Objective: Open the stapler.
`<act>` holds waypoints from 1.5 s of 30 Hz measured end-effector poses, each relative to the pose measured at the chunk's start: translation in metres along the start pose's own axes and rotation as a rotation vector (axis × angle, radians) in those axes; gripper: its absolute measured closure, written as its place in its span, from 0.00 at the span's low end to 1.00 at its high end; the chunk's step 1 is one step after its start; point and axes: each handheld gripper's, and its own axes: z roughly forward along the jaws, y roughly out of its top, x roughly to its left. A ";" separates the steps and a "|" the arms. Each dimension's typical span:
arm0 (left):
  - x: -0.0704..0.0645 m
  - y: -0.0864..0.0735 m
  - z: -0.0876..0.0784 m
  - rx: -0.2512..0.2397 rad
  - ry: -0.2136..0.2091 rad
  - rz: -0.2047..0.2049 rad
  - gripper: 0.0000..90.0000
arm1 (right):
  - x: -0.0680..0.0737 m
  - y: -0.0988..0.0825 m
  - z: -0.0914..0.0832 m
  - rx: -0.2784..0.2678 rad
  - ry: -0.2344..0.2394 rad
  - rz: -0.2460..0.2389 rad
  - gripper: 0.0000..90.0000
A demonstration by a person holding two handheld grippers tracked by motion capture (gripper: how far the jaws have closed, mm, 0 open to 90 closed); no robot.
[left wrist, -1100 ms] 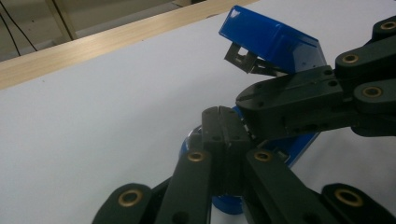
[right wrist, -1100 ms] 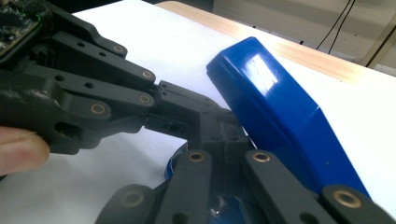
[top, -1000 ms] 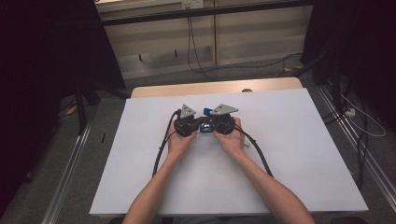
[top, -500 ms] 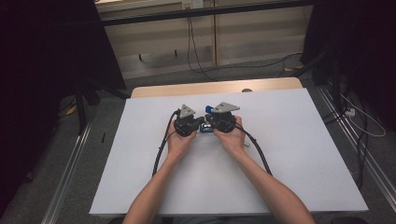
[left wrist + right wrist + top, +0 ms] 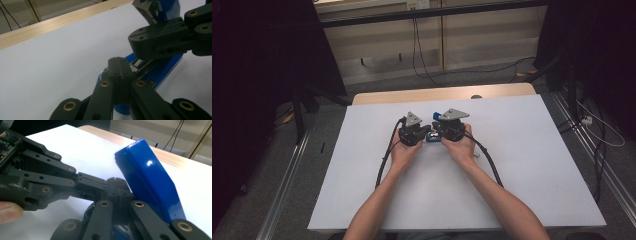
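Item: blue plastic stapler with metal magazine [image 5: 160, 68], hinged open between both jaws pressed together; I keep left gripper [image 5: 119, 65] pinning its base on the white surface [image 5: 522, 165], right gripper [image 5: 117, 185] steadying the lid.

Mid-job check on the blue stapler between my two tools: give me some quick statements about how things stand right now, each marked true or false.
1. The blue stapler is hinged open, its top arm raised. True.
2. The left tool has its jaws spread wide. False: they are shut together.
3. The right tool is shut, right beside the stapler's raised arm. True.
4. The two tools sit at opposite edges of the white table. False: they meet near its middle, tips close together.
5. The stapler is red. False: it is blue with metal inner parts.
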 end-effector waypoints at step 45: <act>0.001 -0.001 0.000 -0.008 -0.005 0.004 1.00 | -0.011 0.004 -0.013 -0.035 -0.041 0.035 1.00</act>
